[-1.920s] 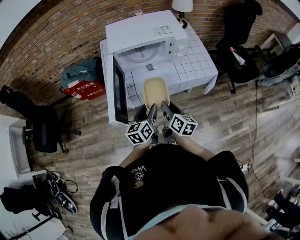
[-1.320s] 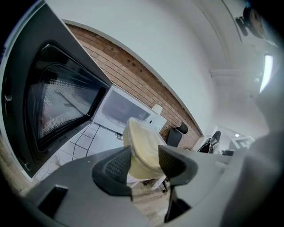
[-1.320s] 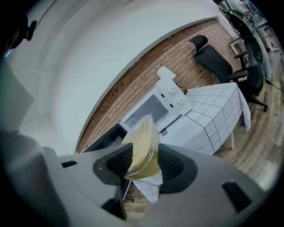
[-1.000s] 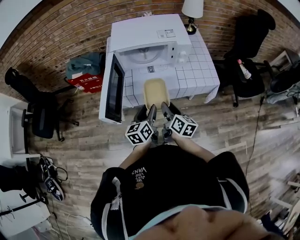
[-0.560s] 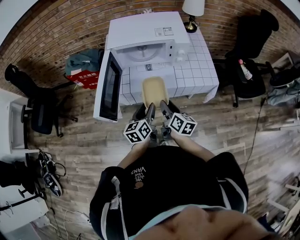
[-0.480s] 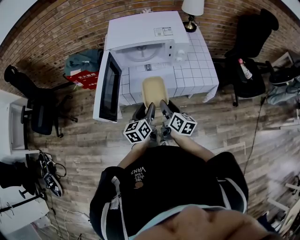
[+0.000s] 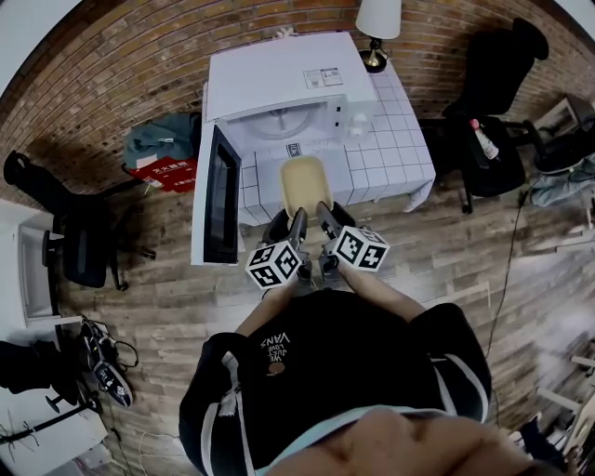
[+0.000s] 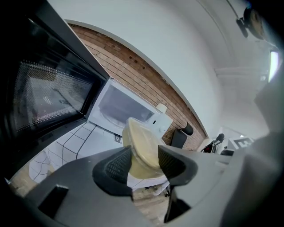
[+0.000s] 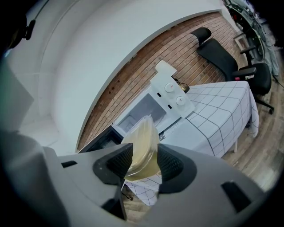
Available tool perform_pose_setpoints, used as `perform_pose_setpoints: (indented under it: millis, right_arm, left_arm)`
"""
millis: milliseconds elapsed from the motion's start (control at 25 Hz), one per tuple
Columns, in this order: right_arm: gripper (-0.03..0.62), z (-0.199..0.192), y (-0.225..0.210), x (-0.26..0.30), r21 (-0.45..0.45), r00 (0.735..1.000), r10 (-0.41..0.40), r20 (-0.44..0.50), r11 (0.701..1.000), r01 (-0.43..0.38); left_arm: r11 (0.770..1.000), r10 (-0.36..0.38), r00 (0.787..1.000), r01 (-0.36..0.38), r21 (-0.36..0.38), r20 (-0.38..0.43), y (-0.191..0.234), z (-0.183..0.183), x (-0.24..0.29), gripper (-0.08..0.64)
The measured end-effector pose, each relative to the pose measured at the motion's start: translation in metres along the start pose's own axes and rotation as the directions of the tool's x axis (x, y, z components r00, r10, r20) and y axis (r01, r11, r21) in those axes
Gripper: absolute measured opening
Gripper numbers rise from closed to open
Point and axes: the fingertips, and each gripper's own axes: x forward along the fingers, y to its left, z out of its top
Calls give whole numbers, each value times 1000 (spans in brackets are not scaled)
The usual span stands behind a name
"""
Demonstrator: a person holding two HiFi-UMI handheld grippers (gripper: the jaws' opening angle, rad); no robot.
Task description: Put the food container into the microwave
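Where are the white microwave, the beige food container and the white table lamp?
White microwave (image 7: pixel 279 79): head view, on its flat top.
Beige plastic food container (image 7: pixel 305 181): head view, middle of its top face.
White-shaded table lamp (image 7: pixel 377 17): head view, on its shade.

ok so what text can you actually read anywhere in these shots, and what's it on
"VANS", upside down, on the person's black top; the smaller lines under it are too small to read.
White sticker on top of the microwave: too small to read.
Label below the microwave's opening: blurred.
Red bag on the floor: white characters, unreadable.
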Motion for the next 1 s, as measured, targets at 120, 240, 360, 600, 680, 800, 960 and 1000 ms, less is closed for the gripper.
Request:
perform_pose_setpoints:
  millis: [120, 240, 360, 600, 680, 800, 960, 1000]
  right_arm:
    - [160, 3, -1, 14, 1, 1000, -13, 4, 1000, 13]
    - [160, 7, 0, 28, 3, 1000, -22, 9, 1000, 22]
    - [160, 12, 1, 41, 4, 999, -30, 18, 1000, 29]
    - [160, 21, 2, 68, 11, 998, -52, 39, 999, 51]
    - [160, 23, 3, 75, 15, 997, -59, 46, 998, 58]
    - [160, 26, 5, 83, 18, 996, -70, 56, 997, 69]
    - [160, 27, 5, 92, 25, 995, -81, 62, 996, 80]
    - [160, 27, 6, 95, 25, 995, -83, 62, 996, 81]
  left_arm:
    - [1000, -8, 1000, 8, 0, -9, 9, 7, 11, 193]
    - [1000, -16, 1000, 16, 2, -16, 17, 15, 21, 193]
    - [1000, -26, 999, 27, 6, -20, 24, 23, 32, 193]
    - [999, -52, 998, 52, 13, -35, 38, 39, 53, 193]
    - [998, -59, 997, 60, 16, -41, 42, 44, 59, 193]
    - [997, -74, 996, 75, 23, -46, 47, 51, 65, 192]
    - [996, -83, 995, 85, 20, -54, 55, 55, 71, 193]
    - [996, -84, 995, 85, 19, -55, 56, 56, 72, 192]
